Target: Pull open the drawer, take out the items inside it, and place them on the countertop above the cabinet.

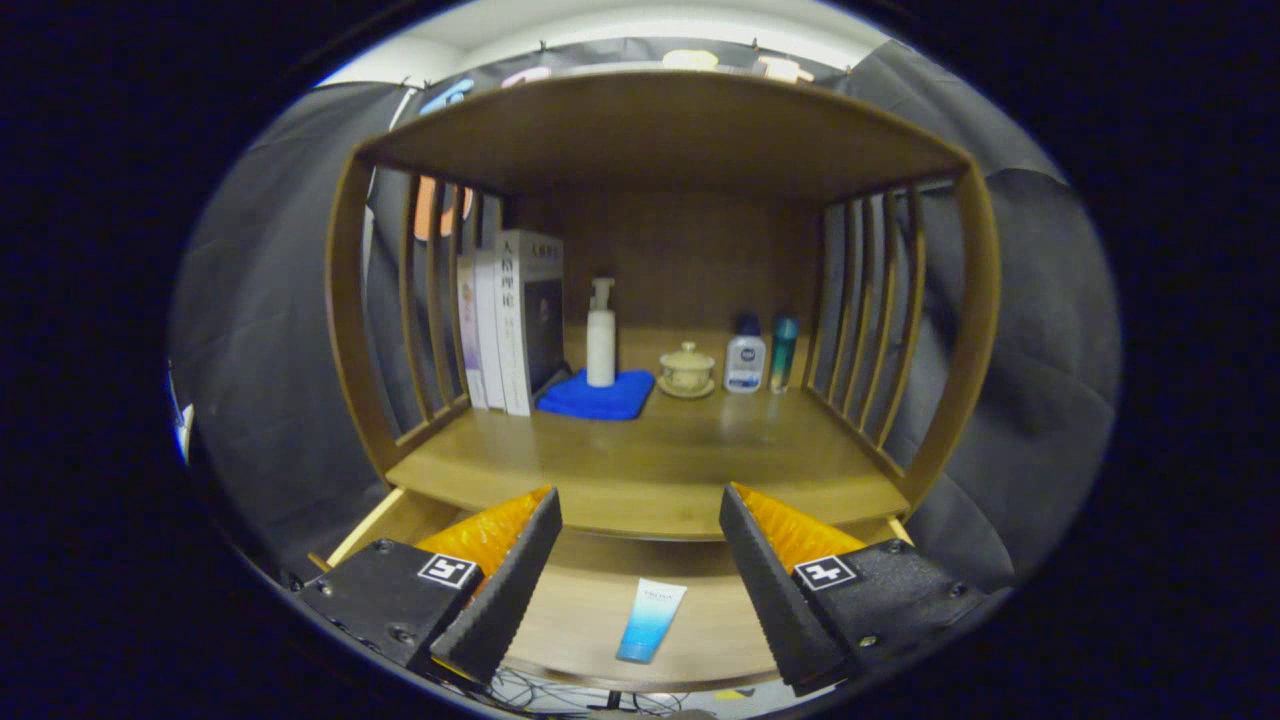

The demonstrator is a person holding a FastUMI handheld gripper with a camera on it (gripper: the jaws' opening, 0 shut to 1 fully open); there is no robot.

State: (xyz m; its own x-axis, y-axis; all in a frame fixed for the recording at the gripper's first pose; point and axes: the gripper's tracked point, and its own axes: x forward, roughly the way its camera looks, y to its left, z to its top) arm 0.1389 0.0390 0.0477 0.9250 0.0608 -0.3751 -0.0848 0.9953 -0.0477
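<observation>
The wooden drawer [575, 620] under the cabinet's countertop [650, 470] stands pulled out. A blue and white tube [651, 620] lies flat on the drawer's floor, between my two fingers and below them. My gripper [640, 510] is open, held above the drawer in front of the countertop's front edge, with nothing between its fingers.
At the back of the countertop stand several books [510, 320], a white pump bottle [600, 335] on a blue cloth [595, 395], a lidded ceramic cup [687, 370], a small dark-capped bottle [745, 355] and a slim teal bottle [784, 352]. Slatted wooden sides [870, 320] and a top shelf [665, 130] enclose it.
</observation>
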